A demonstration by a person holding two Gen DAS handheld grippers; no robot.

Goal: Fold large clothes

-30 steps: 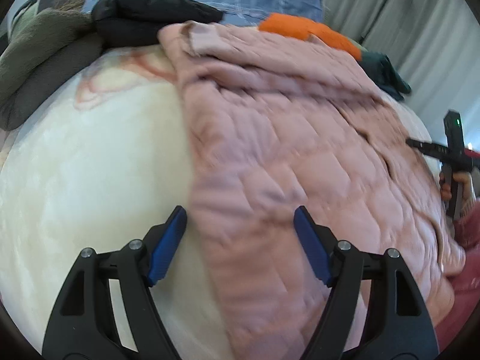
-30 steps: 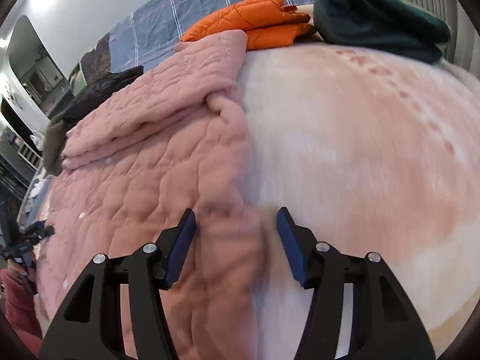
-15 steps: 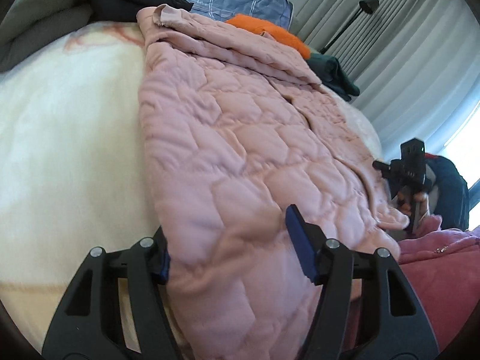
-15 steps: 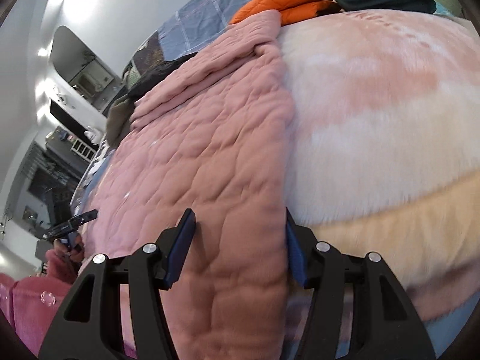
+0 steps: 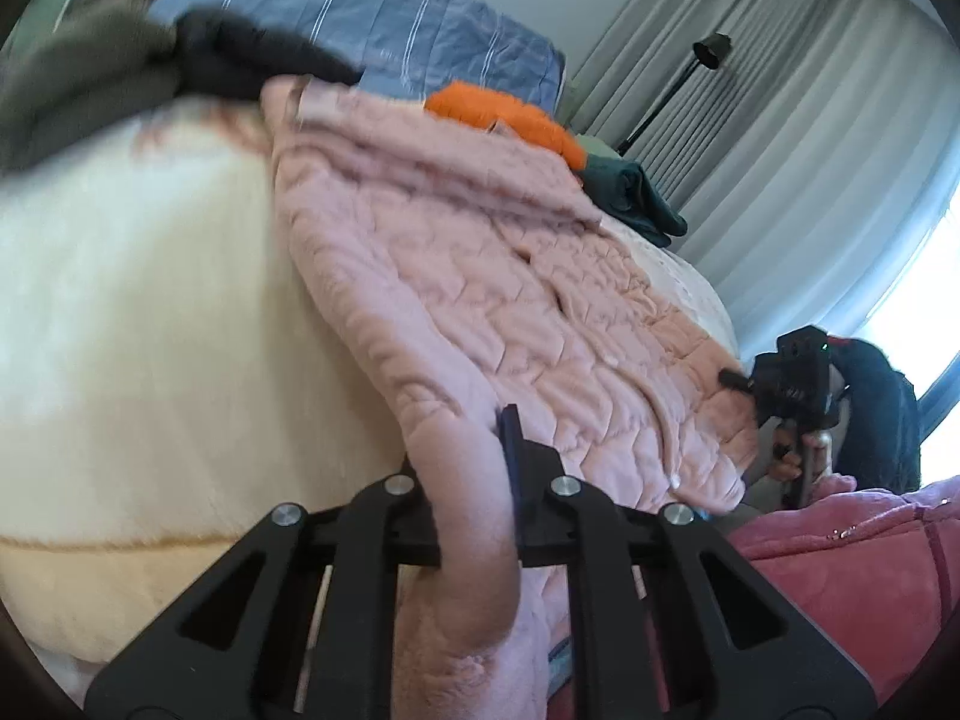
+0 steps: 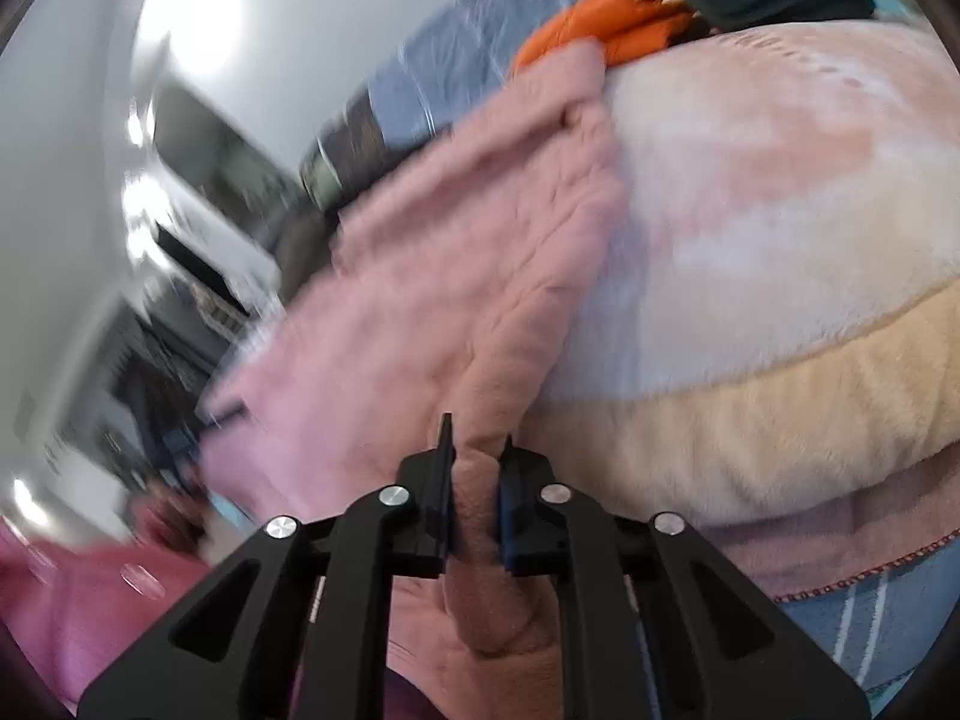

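A large pink quilted garment [image 5: 480, 300] lies spread lengthwise on the bed, its near hem hanging over the bed's edge. My left gripper [image 5: 465, 456] is shut on the hem's left corner, and a fold of fabric bulges between the fingers and hides the left pad. My right gripper [image 6: 477, 450] has its jaws closing, with both pads pressing a roll of the same garment [image 6: 450, 276] at its right edge. In the left wrist view the right gripper [image 5: 732, 379] shows at the hem's far corner, held by a hand.
A cream plush blanket [image 5: 150, 330] covers the bed. At the head lie an orange garment [image 5: 504, 117], a dark green one [image 5: 630, 198], a black one [image 5: 258, 60] and a grey one [image 5: 72, 96]. A floor lamp [image 5: 708, 54] and curtains [image 5: 810, 120] stand beyond. A person's red sleeve [image 5: 840, 552] is near.
Both grippers came to the garment's near hem and went from wide open to shut on it. The fabric now bunches between each pair of pads.
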